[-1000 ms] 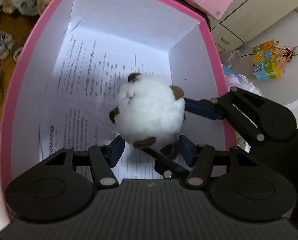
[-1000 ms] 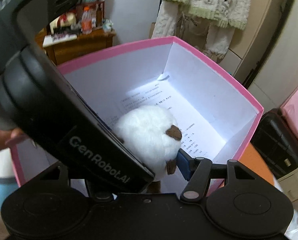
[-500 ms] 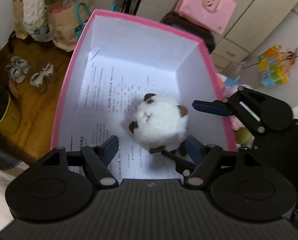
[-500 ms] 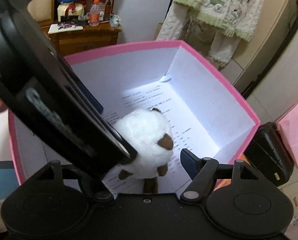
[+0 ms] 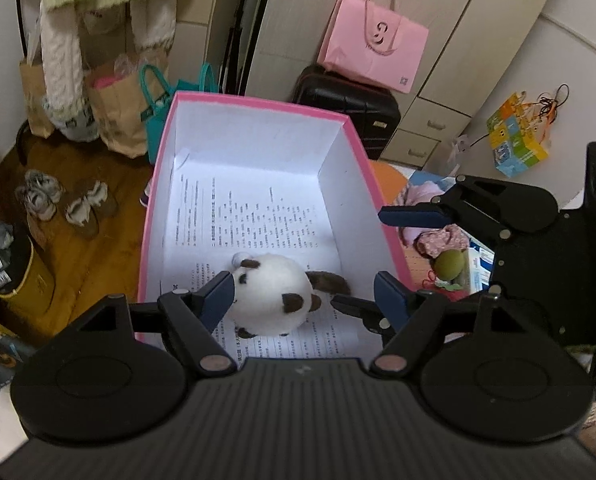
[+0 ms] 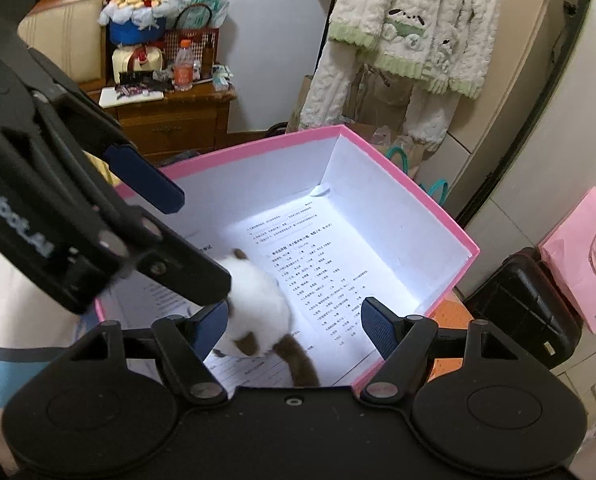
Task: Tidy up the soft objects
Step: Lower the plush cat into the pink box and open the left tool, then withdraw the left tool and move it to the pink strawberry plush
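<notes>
A round white plush toy [image 5: 273, 300] with brown patches and a brown tail lies on the printed paper at the near end of the pink box [image 5: 257, 100]. My left gripper [image 5: 304, 300] hangs above it with its jaws still opening, and its pads are clear of the toy. My right gripper [image 5: 382, 260] stands open over the box's right wall. In the right wrist view the plush toy [image 6: 253, 308] lies below my open right gripper [image 6: 293, 328], partly hidden by my left gripper [image 6: 169, 228]. The pink box [image 6: 418, 196] holds nothing else.
A black suitcase [image 5: 350, 108] and a pink paper bag [image 5: 372, 44] stand behind the box. Shoes [image 5: 65, 200] and paper bags [image 5: 117, 116] sit on the wooden floor at left. Pink cloth [image 5: 442, 236] and a green ball [image 5: 448, 264] lie right of the box.
Both grippers let go of the plush toy, widened and rose away from the box. The toy now rests on the paper with its tail stretched out.
</notes>
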